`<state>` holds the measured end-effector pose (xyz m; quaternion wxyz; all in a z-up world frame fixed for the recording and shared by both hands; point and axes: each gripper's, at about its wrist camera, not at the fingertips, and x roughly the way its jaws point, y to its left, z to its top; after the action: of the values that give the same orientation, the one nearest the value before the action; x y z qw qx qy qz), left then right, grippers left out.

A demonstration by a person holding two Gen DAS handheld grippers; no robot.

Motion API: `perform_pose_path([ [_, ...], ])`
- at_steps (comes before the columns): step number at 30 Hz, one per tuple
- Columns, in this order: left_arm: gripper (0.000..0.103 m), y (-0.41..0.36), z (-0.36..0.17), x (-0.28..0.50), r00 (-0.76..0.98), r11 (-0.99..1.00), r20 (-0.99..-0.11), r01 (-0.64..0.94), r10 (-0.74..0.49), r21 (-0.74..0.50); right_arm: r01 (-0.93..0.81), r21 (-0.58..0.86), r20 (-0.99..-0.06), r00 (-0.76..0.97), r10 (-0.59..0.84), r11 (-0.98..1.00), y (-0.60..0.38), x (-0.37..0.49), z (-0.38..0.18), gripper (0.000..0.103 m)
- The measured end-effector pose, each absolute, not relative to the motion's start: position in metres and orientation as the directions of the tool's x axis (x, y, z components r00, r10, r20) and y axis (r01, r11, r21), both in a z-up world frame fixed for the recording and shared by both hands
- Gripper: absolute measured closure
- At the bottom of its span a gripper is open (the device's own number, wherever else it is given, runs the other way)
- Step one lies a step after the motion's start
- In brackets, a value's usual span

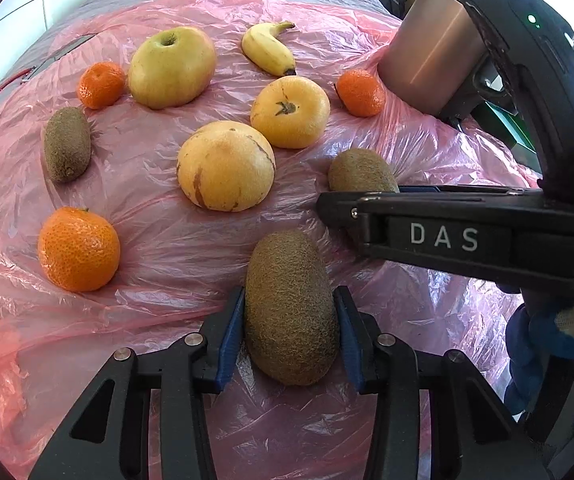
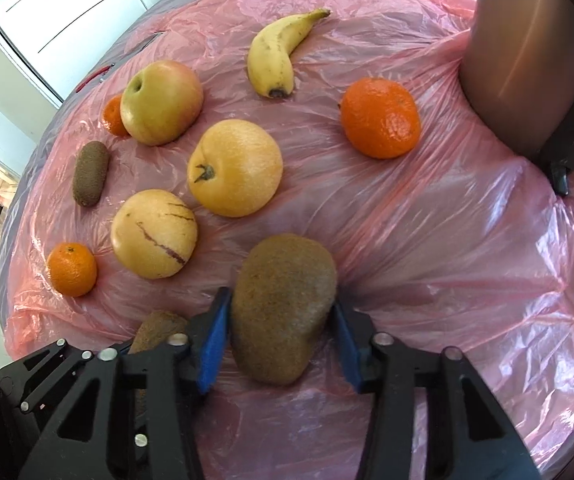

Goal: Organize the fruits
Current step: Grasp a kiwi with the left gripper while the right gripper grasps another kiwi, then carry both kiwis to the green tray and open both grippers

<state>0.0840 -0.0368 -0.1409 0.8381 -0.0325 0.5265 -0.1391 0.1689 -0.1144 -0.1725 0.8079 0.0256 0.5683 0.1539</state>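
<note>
- the left tool (image 1: 290, 334) clamps a fuzzy brown oblong kiwi (image 1: 291, 312) between its blue pads; the right tool (image 2: 281, 342) holds a second brown kiwi (image 2: 283, 308) the same way, both fruits resting on the sheet.
- risk: the fuzzy rounded skins could slip from the pads on lifting, or soft flesh could bruise.
- risk: the tools sit close together and could knock each other.
- the crinkled pink plastic sheet (image 1: 147, 248) covering the table could snag and drag the nearby orange mandarin (image 1: 79, 249).
- a brown metal cylinder (image 1: 431, 48) stands at the far edge; white cabinets behind.
</note>
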Motion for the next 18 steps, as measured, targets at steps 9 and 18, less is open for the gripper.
perform_pose_path([
  [9,0.066,-0.028,-0.127,0.08,0.427,0.955,-0.855,0.163,-0.295,-0.247,-0.261,0.253,-0.88,0.338,0.334,0.931,-0.13,0.156,-0.158,0.092],
  [18,0.065,-0.022,-0.095,0.072,0.472,0.965,-0.842,0.122,-0.263,-0.232,-0.274,0.276,-0.834,0.407,0.372,0.921,-0.171,0.129,-0.119,0.092],
])
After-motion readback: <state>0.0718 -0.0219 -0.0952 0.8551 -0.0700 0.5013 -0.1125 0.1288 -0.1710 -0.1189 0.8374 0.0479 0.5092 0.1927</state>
